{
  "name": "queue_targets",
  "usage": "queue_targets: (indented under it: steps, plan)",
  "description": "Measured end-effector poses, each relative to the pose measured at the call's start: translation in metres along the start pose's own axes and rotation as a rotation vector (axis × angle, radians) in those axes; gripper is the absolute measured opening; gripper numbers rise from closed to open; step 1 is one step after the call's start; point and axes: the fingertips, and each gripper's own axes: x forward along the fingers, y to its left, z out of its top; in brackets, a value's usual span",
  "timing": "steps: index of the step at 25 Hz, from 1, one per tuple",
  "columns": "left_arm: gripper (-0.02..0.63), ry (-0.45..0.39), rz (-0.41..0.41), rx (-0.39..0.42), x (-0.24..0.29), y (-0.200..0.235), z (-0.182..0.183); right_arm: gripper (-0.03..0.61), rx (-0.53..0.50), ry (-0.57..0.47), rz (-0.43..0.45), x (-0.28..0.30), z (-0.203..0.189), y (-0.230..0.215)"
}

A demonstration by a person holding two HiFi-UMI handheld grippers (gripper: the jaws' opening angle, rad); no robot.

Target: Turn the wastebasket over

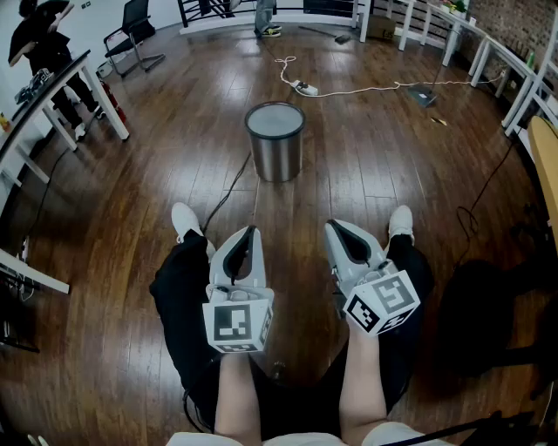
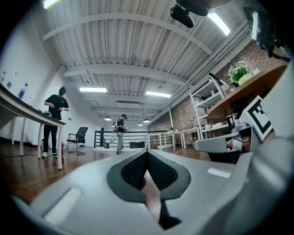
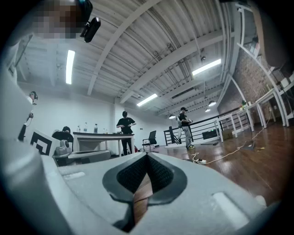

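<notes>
Brushed-metal and cylindrical, the wastebasket [image 1: 275,139] stands on end on the dark wooden floor [image 1: 157,174]. It sits straight ahead of the seated person and well apart from both tools. Its upper end shows a pale grey round face inside a dark rim; whether that is the mouth or the base cannot be told from the head view.

Left hand-held gripper [image 1: 253,230] rests over the person's left leg, pointing forward toward the wastebasket. Its jaws are closed together with nothing between them. In the left gripper view its dark meshed pads [image 2: 135,170] meet at the tip. Right hand-held gripper [image 1: 332,226] lies over the right leg, angled slightly inward. It is also closed and empty, and its pads [image 3: 132,176] touch at the tip in the right gripper view. Each tool carries a marker cube near the wrist, the left one [image 1: 237,324] and the right one [image 1: 382,302].

Black trousers cover the legs, and two white shoes [image 1: 185,218] [image 1: 401,219] are planted on the floor just beyond the jaw tips. A thin dark cable [image 1: 228,187] trails from beside the wastebasket toward the left leg. Farther off, a white power strip [image 1: 305,87] lies on the floor with its cord. A person in black [image 1: 39,43] stands by a white bench [image 1: 61,91] at the upper left, and an office chair [image 1: 132,26] stands nearby.
</notes>
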Motion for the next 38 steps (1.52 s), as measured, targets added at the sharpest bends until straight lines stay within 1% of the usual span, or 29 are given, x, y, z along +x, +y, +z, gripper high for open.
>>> queue_targets:
  steps: [4,8,11,13,18,22,25,28,31,35,38]
  plan:
    - [0.015,-0.002,-0.001,-0.018,0.039,0.015,-0.001,-0.009,-0.001,0.005,-0.009,0.029,0.006,-0.022]
    - [0.015,0.006,-0.017,-0.034,0.079,0.025,-0.009,-0.009,-0.012,0.013,-0.051,0.052,0.005,-0.050]
    - [0.015,0.006,-0.026,-0.049,0.105,0.032,-0.014,-0.009,-0.021,0.018,-0.057,0.076,0.004,-0.063]
    - [0.015,0.008,-0.030,-0.048,0.121,0.038,-0.014,-0.009,-0.018,0.018,-0.052,0.094,0.004,-0.067]
    - [0.015,0.024,-0.022,0.004,0.154,0.060,-0.019,-0.009,0.027,0.001,-0.041,0.136,0.002,-0.077]
    - [0.015,0.013,-0.007,0.001,0.180,0.086,-0.023,-0.009,0.041,0.008,-0.029,0.174,-0.006,-0.086]
    - [0.015,0.024,-0.026,-0.011,0.197,0.097,-0.028,-0.009,0.034,0.016,-0.018,0.202,-0.010,-0.084]
    - [0.015,0.025,-0.034,-0.008,0.215,0.113,-0.027,-0.009,0.022,0.009,-0.006,0.227,-0.004,-0.084]
    - [0.015,0.016,-0.049,-0.009,0.236,0.133,-0.019,-0.009,0.012,0.005,-0.026,0.249,0.006,-0.092]
    - [0.016,-0.002,-0.089,0.018,0.269,0.148,-0.014,-0.009,0.003,0.000,-0.075,0.276,0.015,-0.120]
    - [0.015,-0.009,-0.107,-0.001,0.298,0.164,-0.019,-0.009,-0.039,0.005,-0.108,0.300,0.015,-0.139]
